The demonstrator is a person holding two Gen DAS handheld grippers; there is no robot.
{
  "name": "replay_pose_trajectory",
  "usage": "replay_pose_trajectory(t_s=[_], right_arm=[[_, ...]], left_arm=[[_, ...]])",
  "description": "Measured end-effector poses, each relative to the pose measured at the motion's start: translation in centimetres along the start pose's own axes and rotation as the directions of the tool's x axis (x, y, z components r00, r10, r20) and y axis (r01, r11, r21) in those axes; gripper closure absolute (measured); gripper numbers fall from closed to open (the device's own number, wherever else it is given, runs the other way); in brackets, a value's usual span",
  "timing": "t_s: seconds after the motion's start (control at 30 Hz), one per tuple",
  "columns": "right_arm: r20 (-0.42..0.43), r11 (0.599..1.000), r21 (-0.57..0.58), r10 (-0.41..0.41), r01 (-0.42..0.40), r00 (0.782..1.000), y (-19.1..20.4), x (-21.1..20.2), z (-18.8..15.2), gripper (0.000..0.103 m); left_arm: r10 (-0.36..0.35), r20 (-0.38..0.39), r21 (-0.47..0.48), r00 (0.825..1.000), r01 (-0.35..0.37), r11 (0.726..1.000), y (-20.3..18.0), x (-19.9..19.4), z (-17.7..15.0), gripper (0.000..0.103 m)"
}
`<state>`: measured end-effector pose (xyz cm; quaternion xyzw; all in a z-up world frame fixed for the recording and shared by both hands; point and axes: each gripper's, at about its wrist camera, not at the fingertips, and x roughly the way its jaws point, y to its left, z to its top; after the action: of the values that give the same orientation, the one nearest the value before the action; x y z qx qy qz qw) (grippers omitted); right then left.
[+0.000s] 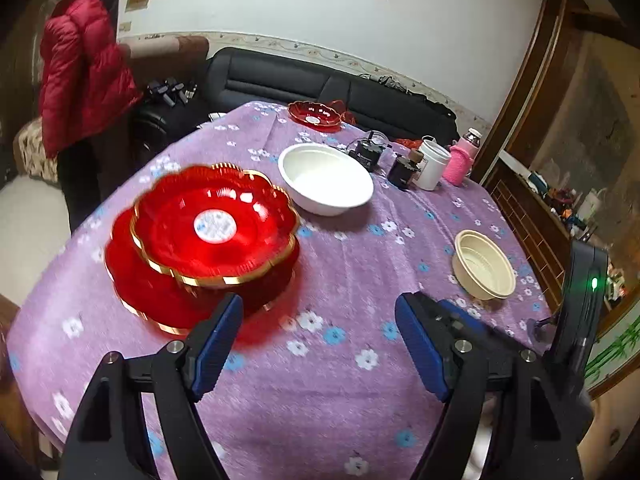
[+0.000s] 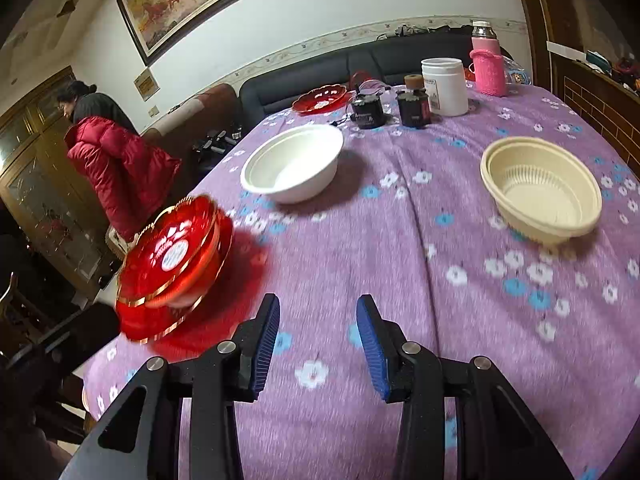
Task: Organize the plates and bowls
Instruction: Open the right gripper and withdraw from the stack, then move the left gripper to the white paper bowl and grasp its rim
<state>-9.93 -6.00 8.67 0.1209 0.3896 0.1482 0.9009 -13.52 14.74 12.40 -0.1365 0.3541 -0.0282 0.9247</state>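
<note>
Two red plates with gold rims lie stacked on the purple flowered tablecloth. The upper plate [image 1: 216,236] [image 2: 172,256] sits off-centre on the lower one [image 1: 148,296]. A white bowl [image 1: 326,178] [image 2: 294,164] stands mid-table and a cream bowl [image 1: 484,264] [image 2: 540,188] to its right. A third red plate [image 1: 314,114] [image 2: 320,98] rests at the far edge. My left gripper [image 1: 320,320] is open just right of the stack, with nothing between its fingers. My right gripper [image 2: 319,312] is open over bare cloth, the stack to its left.
Two black gadgets [image 2: 366,110], a white jar [image 2: 444,86] and a pink-sleeved bottle [image 2: 488,66] stand at the far right of the table. A person in a red jacket [image 1: 80,76] stands beyond the left edge. A dark sofa [image 1: 280,76] is behind the table.
</note>
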Motion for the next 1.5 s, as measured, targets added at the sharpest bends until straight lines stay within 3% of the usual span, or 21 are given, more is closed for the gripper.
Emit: replay_pose_trajectory(t_s=[0.17, 0.33, 0.53, 0.67, 0.8, 1.0, 1.17, 1.23, 1.33, 1.37, 1.4, 1.43, 1.5], right_arm=[[0.007, 1.000, 0.015, -0.006, 0.006, 1.000, -0.9, 1.2, 3.6, 0.059], [0.021, 1.000, 0.025, -0.018, 0.017, 1.000, -1.5, 3.2, 6.9, 0.059], [0.001, 0.995, 0.101, 0.020, -0.020, 1.000, -2.7, 7.5, 10.8, 0.059], [0.000, 0.984, 0.175, 0.039, -0.038, 0.999, -3.8, 10.3, 12.4, 0.059], [-0.009, 0.974, 0.217, 0.063, -0.059, 0.998, -4.0, 13.0, 13.1, 0.059], [-0.012, 0.977, 0.208, 0.056, -0.052, 0.998, -4.0, 15.6, 13.3, 0.059], [-0.037, 0.974, 0.214, 0.080, -0.070, 0.996, -4.4, 17.5, 12.9, 0.059], [-0.051, 0.973, 0.217, 0.096, -0.083, 0.994, -4.5, 18.3, 12.7, 0.059], [-0.068, 0.967, 0.226, 0.136, -0.117, 0.988, -4.6, 19.2, 12.5, 0.059], [-0.069, 0.966, 0.224, 0.147, -0.128, 0.987, -4.6, 19.4, 12.5, 0.063], [-0.066, 0.965, 0.217, 0.162, -0.144, 0.985, -4.6, 19.4, 12.6, 0.076], [-0.063, 0.962, 0.215, 0.183, -0.166, 0.981, -4.5, 19.4, 12.6, 0.076], [-0.064, 0.968, 0.202, 0.163, -0.148, 0.985, -4.3, 19.2, 12.7, 0.078]], left_arm=[[0.056, 0.025, -0.011, 0.998, -0.056, 0.998, 1.6, 0.4, 4.0, 0.025], [0.073, -0.029, -0.044, 0.997, -0.074, 0.996, 3.4, 3.2, 8.8, 0.025], [0.083, -0.083, -0.043, 0.993, -0.087, 0.995, 3.6, 9.0, 14.8, 0.025], [0.091, -0.174, -0.062, 0.981, -0.103, 0.993, 3.7, 14.4, 17.3, 0.025], [0.110, -0.263, -0.074, 0.958, -0.133, 0.988, 3.5, 19.1, 18.4, 0.025], [0.148, -0.332, -0.052, 0.932, -0.175, 0.983, 2.3, 24.1, 19.5, 0.025], [0.201, -0.409, 0.005, 0.890, -0.218, 0.976, 1.2, 28.1, 19.2, 0.025], [0.198, -0.428, 0.001, 0.882, -0.218, 0.976, 1.1, 29.3, 19.0, 0.025], [0.190, -0.483, 0.018, 0.855, -0.207, 0.978, 0.6, 30.9, 18.1, 0.027], [0.192, -0.496, 0.034, 0.847, -0.201, 0.979, 0.4, 31.1, 17.8, 0.029], [0.212, -0.488, 0.058, 0.847, -0.211, 0.976, 0.1, 30.9, 17.7, 0.035], [0.230, -0.472, 0.083, 0.851, -0.216, 0.973, -0.2, 30.4, 17.7, 0.042], [0.219, -0.463, 0.080, 0.859, -0.205, 0.975, -0.3, 29.5, 17.9, 0.047]])
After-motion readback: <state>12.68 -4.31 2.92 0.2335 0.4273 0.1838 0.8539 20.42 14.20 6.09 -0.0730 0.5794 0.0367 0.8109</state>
